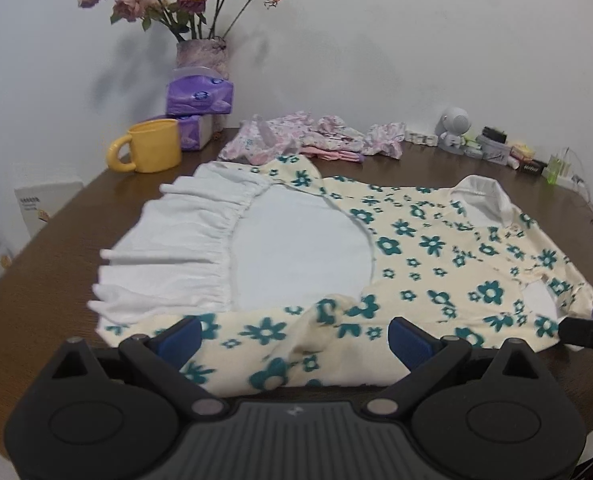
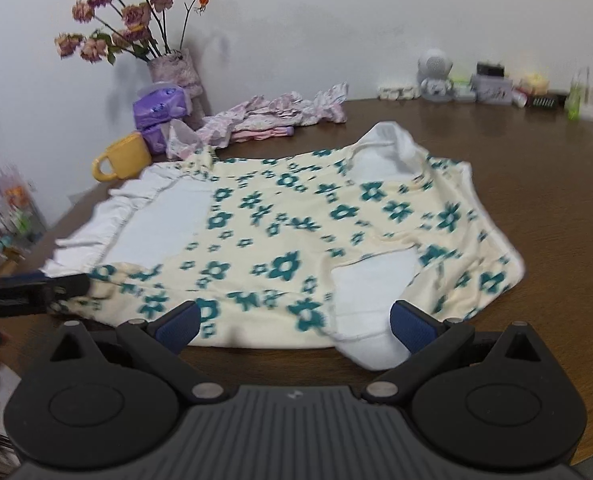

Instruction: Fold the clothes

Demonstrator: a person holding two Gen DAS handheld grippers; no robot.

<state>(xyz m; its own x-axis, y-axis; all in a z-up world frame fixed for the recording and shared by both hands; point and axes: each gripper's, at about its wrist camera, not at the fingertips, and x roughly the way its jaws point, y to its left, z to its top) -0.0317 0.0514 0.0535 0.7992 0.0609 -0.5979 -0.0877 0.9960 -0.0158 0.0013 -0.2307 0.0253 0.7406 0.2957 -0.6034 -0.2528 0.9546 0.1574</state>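
Floral dress (image 1: pixel 436 256) lies spread flat on the brown table (image 1: pixel 48 280), unfolded; folding appears barely begun. Left gripper (image 1: pixel 296 330) and right gripper (image 2: pixel 294 320) stand wide, empty, at the dress's near edge. Pink clothes (image 1: pixel 308 138) wait beyond the dress.

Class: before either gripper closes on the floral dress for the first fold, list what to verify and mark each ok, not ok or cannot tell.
1. Left gripper open: ok.
2. Right gripper open: ok.
3. Floral dress spread flat: not ok, near hem rumpled.
4. White sleeve between the right gripper's fingers: ok.
5. Yellow mug off the dress: ok.
6. Pink clothes off the dress: cannot tell.
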